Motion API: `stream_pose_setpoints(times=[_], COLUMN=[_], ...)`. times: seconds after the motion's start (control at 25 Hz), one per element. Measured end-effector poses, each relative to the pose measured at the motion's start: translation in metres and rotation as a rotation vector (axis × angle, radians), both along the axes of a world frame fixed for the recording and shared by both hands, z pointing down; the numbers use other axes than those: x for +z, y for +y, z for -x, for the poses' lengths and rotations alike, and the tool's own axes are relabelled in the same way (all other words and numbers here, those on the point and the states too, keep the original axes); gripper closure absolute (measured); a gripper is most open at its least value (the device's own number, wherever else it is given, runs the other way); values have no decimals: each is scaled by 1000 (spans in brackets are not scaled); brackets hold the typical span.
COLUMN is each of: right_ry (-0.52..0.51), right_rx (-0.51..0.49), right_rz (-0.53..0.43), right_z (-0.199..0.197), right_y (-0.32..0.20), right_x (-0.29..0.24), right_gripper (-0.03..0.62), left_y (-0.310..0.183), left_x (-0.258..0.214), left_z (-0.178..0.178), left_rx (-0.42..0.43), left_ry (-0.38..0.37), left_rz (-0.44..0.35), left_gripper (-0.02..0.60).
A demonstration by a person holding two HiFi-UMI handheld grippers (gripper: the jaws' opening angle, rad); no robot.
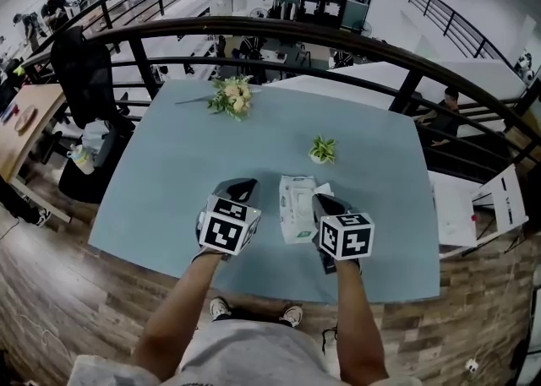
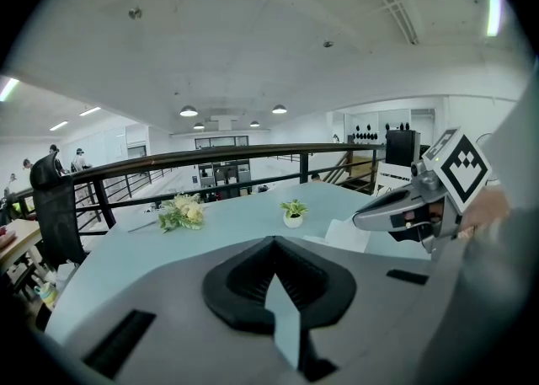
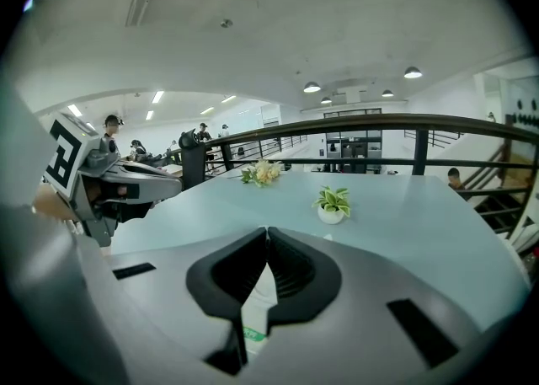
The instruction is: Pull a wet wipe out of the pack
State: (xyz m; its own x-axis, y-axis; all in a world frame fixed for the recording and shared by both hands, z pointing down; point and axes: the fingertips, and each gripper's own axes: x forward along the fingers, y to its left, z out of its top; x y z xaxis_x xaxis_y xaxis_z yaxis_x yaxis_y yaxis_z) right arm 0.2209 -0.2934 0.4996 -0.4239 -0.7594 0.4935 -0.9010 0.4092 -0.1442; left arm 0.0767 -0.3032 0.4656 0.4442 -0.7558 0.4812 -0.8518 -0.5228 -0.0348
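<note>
The white wet-wipe pack (image 1: 297, 208) lies flat on the light blue table (image 1: 186, 165), near its front edge and between my two grippers. My left gripper (image 1: 239, 186) hovers just left of the pack with its jaws closed and nothing between them. My right gripper (image 1: 328, 204) sits at the pack's right edge, also shut, and I see nothing pinched at its tips. In the right gripper view the pack (image 3: 253, 318) and its green label show below the closed jaws (image 3: 268, 233). In the left gripper view a white corner of the pack (image 2: 347, 234) shows under the right gripper (image 2: 401, 208).
A small potted plant (image 1: 322, 150) stands just beyond the pack. A bunch of pale flowers (image 1: 233, 95) lies at the table's far side. A black railing (image 1: 279, 34) runs behind the table, and a black chair (image 1: 84, 80) stands at the left.
</note>
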Motion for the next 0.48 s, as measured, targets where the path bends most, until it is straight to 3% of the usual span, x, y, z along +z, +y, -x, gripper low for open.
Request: stream_pose_setpoints(times=[0.48], right_ry=[0], right_rx=[25], right_rz=[-42], right_z=[-6], right_y=[-2], right_x=[-17], right_gripper=[589], left_y=[-5], left_x=[-1], left_z=[-7], left_rx=[29], left_ry=[-1], left_rz=[-4], left_gripper=[589])
